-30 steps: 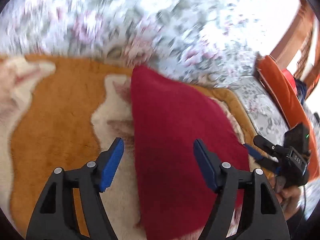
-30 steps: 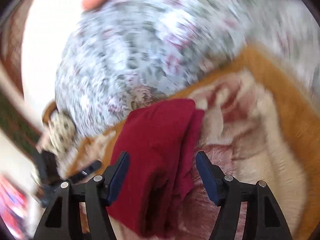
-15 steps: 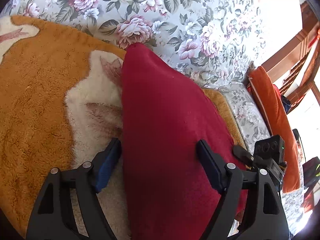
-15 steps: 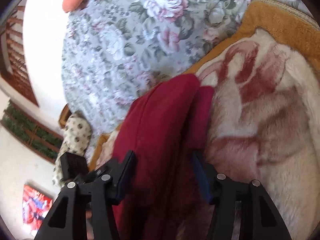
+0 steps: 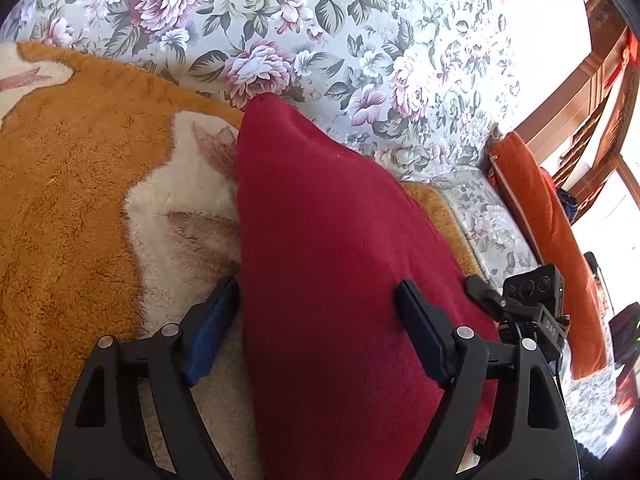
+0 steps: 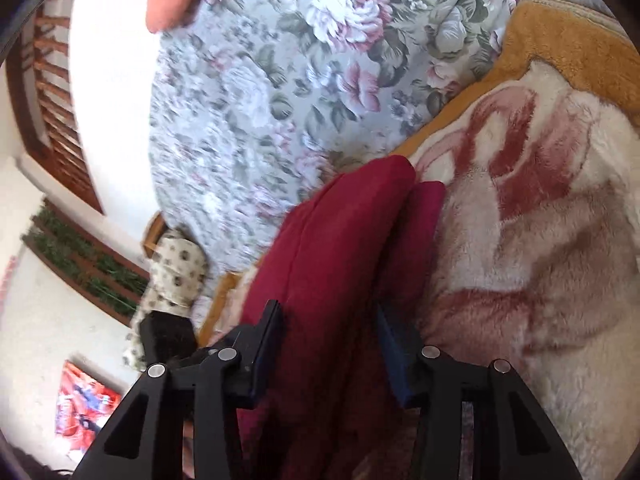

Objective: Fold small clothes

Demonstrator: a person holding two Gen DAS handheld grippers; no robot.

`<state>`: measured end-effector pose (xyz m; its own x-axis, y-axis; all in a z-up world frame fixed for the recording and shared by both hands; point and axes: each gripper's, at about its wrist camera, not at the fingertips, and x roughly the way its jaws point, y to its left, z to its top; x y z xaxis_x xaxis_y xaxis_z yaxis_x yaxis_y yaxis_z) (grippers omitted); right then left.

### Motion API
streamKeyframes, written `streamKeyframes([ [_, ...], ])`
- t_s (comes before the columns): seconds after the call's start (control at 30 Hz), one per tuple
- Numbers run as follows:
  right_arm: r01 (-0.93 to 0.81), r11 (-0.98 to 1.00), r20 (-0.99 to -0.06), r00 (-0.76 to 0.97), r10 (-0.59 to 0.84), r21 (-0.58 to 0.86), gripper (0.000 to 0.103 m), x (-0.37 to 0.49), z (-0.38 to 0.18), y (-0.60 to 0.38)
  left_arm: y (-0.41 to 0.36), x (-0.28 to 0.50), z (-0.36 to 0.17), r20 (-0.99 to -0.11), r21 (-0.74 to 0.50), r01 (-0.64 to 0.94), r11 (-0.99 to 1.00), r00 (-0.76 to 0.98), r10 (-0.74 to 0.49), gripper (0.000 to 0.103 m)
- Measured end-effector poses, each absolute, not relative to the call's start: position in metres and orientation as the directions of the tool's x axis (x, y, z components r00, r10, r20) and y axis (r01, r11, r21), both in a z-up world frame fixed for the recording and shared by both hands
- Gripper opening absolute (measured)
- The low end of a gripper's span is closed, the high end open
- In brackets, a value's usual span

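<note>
A dark red folded garment (image 5: 340, 260) lies on a plush orange and cream blanket (image 5: 80, 200). My left gripper (image 5: 316, 320) is open, its two blue-padded fingers straddling the near end of the garment, one on each side. In the right wrist view the same red garment (image 6: 344, 248) shows as stacked folded layers. My right gripper (image 6: 332, 340) is open, narrower than before, with both fingers around the near edge of the layers. The right gripper also shows in the left wrist view (image 5: 532, 300) at the garment's right side.
A floral-covered sofa back (image 5: 320, 40) rises behind the blanket. An orange cushion (image 5: 548, 248) lies at the right. A spotted cushion (image 6: 172, 276) and a wooden window frame (image 6: 56, 112) show at the left of the right wrist view.
Both grippers have moved down and forward onto the red garment, so its near end now lies between their fingers. The right gripper's fingers have closed in somewhat.
</note>
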<state>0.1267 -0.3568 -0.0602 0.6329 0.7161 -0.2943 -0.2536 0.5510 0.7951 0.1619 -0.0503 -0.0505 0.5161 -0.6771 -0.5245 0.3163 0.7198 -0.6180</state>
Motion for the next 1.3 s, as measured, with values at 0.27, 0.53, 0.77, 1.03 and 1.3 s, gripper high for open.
streamKeyframes([
  [0.27,-0.202,0.693,-0.428,0.659,0.619,0.692,0.044,0.138,-0.053,-0.338,-0.051,0.164,-0.051,-0.526,-0.618,0.314,0.721,0.517,-0.676,0.082],
  [0.53,-0.201,0.702,-0.433,0.663,0.611,0.684,0.043,0.138,-0.054,-0.337,-0.051,0.164,-0.051,-0.523,-0.619,0.315,0.720,0.518,-0.677,0.082],
  [0.77,-0.192,0.719,-0.447,0.668,0.595,0.668,0.038,0.138,-0.053,-0.336,-0.052,0.164,-0.052,-0.526,-0.615,0.315,0.722,0.518,-0.674,0.082],
  [1.03,-0.104,0.745,-0.461,0.727,0.509,0.659,0.020,0.127,-0.027,-0.327,-0.040,0.151,-0.038,-0.463,-0.607,0.353,0.712,0.571,-0.678,0.042],
  [1.3,-0.240,0.644,-0.303,0.729,0.613,0.726,0.015,0.132,0.020,-0.281,0.021,0.132,-0.004,-0.396,-0.592,0.353,0.725,0.656,-0.643,0.042],
])
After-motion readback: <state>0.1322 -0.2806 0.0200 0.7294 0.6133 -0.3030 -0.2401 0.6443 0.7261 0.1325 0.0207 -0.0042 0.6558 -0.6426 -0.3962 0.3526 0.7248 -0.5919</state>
